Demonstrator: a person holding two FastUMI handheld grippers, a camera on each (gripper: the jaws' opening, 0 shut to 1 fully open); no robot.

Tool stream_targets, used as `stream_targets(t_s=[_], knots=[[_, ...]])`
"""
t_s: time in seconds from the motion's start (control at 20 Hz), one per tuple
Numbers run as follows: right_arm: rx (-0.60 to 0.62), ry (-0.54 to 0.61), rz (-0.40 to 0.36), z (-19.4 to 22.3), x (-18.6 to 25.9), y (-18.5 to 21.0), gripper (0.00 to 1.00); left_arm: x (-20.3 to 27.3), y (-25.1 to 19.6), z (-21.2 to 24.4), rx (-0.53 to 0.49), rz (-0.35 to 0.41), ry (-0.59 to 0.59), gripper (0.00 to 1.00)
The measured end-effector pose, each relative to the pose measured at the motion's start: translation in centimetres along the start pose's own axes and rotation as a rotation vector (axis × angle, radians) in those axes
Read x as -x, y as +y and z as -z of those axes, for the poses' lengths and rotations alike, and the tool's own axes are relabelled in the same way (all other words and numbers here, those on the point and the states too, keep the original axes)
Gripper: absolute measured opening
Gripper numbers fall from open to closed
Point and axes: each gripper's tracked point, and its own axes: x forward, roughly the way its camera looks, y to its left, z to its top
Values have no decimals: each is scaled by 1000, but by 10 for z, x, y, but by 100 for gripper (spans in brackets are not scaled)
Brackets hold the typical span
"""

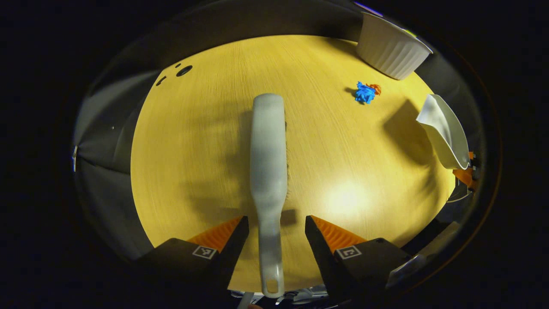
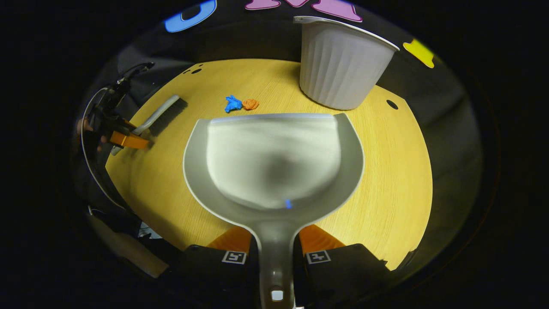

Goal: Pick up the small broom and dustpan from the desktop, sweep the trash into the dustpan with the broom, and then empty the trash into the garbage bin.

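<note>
Nearby, garbage bin (image 2: 343,68) stands just behind blue trash (image 2: 233,104).

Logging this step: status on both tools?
Left tool open around broom handle. Right tool shut on dustpan. Trash unswept, path clear.

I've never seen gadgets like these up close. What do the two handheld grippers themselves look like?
Each gripper, left and right, has two wedge-shaped fingers with ribbed inner faces on blocky black bodies, each bearing a small square black-and-white marker. In the right gripper view, thin cables loop around the left gripper's body.
</note>
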Motion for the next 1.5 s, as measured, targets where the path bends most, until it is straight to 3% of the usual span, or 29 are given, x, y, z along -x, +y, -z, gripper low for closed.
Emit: stream_targets(t_s=[0.15,0.3,0.35,0.45,0.5,0.75,0.8,0.95,1.1,1.25,1.5], knots=[[13,13,-8,3,0,3,35,-14,3,-4,-1,-14,20,78],[16,14,-12,1,2,5,35,-18,1,-7,-10,-9,24,57],[17,15,-13,0,2,5,39,-19,0,-7,-14,-1,25,54],[26,23,-19,-1,2,8,35,-16,-2,-7,-21,17,36,43],[35,28,-22,-2,2,9,35,-19,-2,-7,-13,25,38,33],[95,128,-13,4,2,9,32,-11,6,-39,-51,-16,-54,25],[113,151,-17,2,2,9,39,-7,2,-54,-70,-12,-85,24],[142,220,-44,-2,-4,10,35,-5,-9,-91,-168,-23,-124,24],[159,277,-75,-6,-12,12,35,-11,-34,-123,-269,-18,-121,24],[208,310,-59,-3,-21,6,36,-21,-60,-144,-344,-7,-104,24],[207,303,-62,-5,-21,7,35,-34,-97,-157,-476,32,-55,24]])
